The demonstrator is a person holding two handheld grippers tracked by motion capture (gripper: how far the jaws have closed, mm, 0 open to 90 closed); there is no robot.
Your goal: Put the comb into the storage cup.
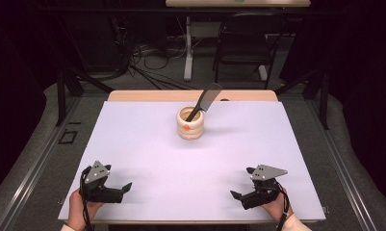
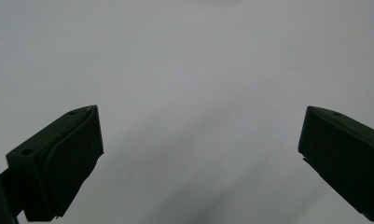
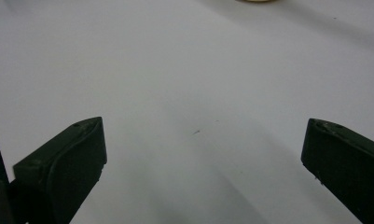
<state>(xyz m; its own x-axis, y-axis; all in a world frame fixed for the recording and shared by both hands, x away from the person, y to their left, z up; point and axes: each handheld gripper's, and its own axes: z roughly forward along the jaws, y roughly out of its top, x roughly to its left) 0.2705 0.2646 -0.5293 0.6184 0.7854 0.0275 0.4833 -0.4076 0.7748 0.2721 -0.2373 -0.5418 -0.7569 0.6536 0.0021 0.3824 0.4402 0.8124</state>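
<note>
Both my grippers, left gripper [image 1: 117, 191] and right gripper [image 1: 243, 196], rest jaws spread, empty, near worktop's [image 1: 147, 144] front corners; spatula [image 1: 204, 100] stands in ribbed holder [image 1: 191, 126] toward far edge, likely ready position.

Most of the white table [image 1: 147, 144] surface is left bare. Toward the far edge, near its middle, a cream ribbed holder [image 1: 191, 124] is stood, from which a black spatula [image 1: 205, 99] is leaned up and rightward. Bare surface is seen on every side of it.
</note>
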